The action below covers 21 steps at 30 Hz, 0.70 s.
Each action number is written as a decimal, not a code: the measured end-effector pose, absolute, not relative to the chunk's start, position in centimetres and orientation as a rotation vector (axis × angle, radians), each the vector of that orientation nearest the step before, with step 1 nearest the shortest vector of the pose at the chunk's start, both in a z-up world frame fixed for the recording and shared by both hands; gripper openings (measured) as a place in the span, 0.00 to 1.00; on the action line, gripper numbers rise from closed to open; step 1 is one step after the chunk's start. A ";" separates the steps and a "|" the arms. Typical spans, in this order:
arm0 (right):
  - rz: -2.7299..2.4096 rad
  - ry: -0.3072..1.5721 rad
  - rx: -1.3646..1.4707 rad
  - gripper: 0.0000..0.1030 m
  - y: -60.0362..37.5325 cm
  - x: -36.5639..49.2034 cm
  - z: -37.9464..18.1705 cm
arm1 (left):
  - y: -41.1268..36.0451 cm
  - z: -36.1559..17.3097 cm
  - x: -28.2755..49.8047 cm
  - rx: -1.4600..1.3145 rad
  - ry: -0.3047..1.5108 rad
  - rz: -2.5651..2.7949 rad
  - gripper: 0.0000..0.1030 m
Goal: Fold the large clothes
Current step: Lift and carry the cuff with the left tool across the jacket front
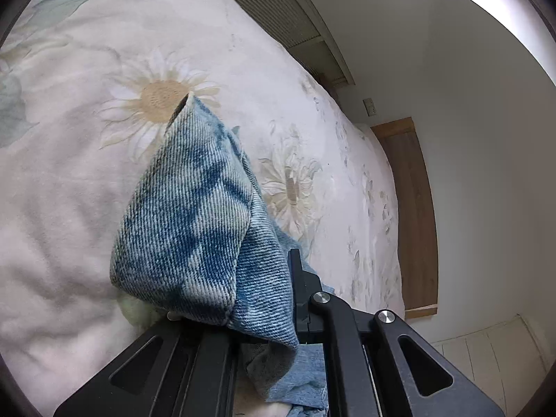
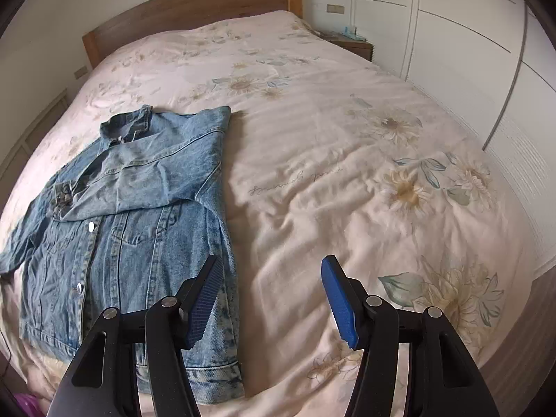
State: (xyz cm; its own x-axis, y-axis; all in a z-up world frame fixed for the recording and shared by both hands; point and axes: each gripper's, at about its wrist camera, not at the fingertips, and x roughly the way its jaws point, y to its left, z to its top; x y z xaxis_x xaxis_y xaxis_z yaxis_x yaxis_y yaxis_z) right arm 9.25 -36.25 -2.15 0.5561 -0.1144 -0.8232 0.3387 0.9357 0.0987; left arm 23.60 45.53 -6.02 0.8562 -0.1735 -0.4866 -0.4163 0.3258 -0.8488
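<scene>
left tongs [image 1: 264, 299]: closed tight on a fold of denim; the cloth bulges up and forward past the black fingers and hides the left finger almost wholly, only the right finger's edge shows at 4 o'clock of the bunch.
pinched cloth: a thick hemmed edge of the denim jacket [image 1: 194, 222], coarse diagonal twill, blotchy acid-wash blue and pale; it rises to a narrow tip toward 12 o'clock, lifted clear of the quilt behind it.
right tongs [image 2: 272, 295]: jaws parted about halfway, nothing between them; ribbed blue pads [image 2: 342, 309] on black fingers, hanging over the quilt with the left pad over the jacket's right hem.
jacket in right wrist view: denim jacket [image 2: 139, 215] lies flat, front up, on the bed's left half, at 9 to 10 o'clock of the right tongs.
jacket axis: long axis runs from hem at 6 o'clock to collar at 12 o'clock, toward the headboard; collar points at the headboard.
jacket sleeves: one sleeve folded across the chest, slanting from the right shoulder down to the left; the other sleeve trails off toward 9 o'clock.
jacket details: metal snap buttons [image 2: 80, 287] down the placket, a chest pocket, stitched seams, faded hem band.
quilt [image 2: 347, 180]: soft, rumpled, cream-pink, printed with sunflowers and grey-green leaves.
headboard [image 2: 194, 3]: plain wood, at 12 o'clock.
wardrobe [image 2: 462, 34]: white panelled doors, at 2 o'clock.
</scene>
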 end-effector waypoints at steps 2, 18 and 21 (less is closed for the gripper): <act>-0.262 0.938 0.267 0.59 -36.5 9.0 -2.4 | 44.9 -4.6 24.4 -1.220 0.559 0.159 0.04; -0.290 0.864 0.398 0.59 -43.5 4.6 -3.5 | 29.0 8.3 34.2 -0.980 0.550 -0.163 0.04; -0.303 0.859 0.425 0.59 -45.1 3.4 -4.0 | 23.4 9.6 35.7 -0.903 0.574 -0.238 0.04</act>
